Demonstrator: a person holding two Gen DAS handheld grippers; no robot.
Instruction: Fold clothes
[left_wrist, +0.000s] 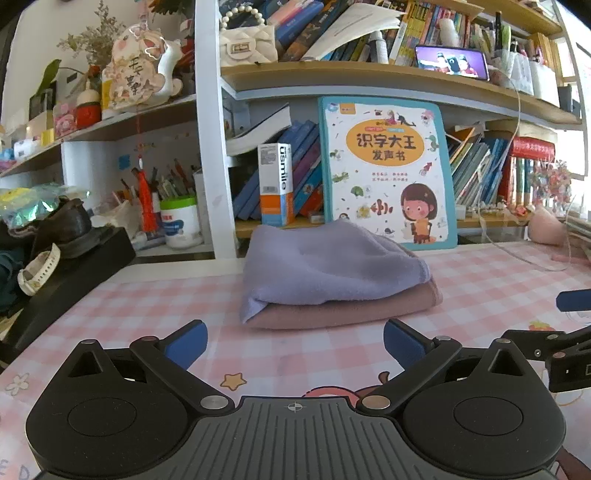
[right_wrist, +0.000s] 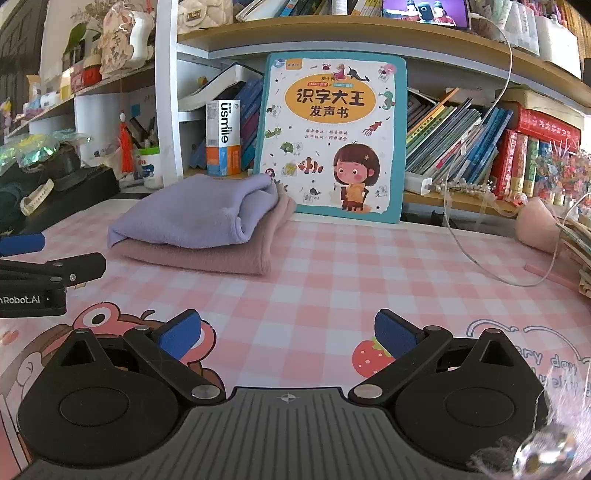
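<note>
Where the pink checked tablecloth (left_wrist: 147, 306) covers the desk below the bookshelf, two folded cloths are found stacked near its back edge, just in front of a propped children's book (left_wrist: 384, 166): a lilac cloth (left_wrist: 325, 266) is laid on top of a dusty-pink cloth (left_wrist: 343, 310). Nearer the cameras, the left gripper (left_wrist: 295, 345) and right gripper (right_wrist: 288, 334) are held low over the tablecloth, clear of the stack, each with jaws spread wide and nothing gripped between the blue pads (right_wrist: 181, 332).

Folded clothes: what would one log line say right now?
clothes: purple cloth stacked on pink cloth | left hand-held gripper: open | right hand-held gripper: open
</note>
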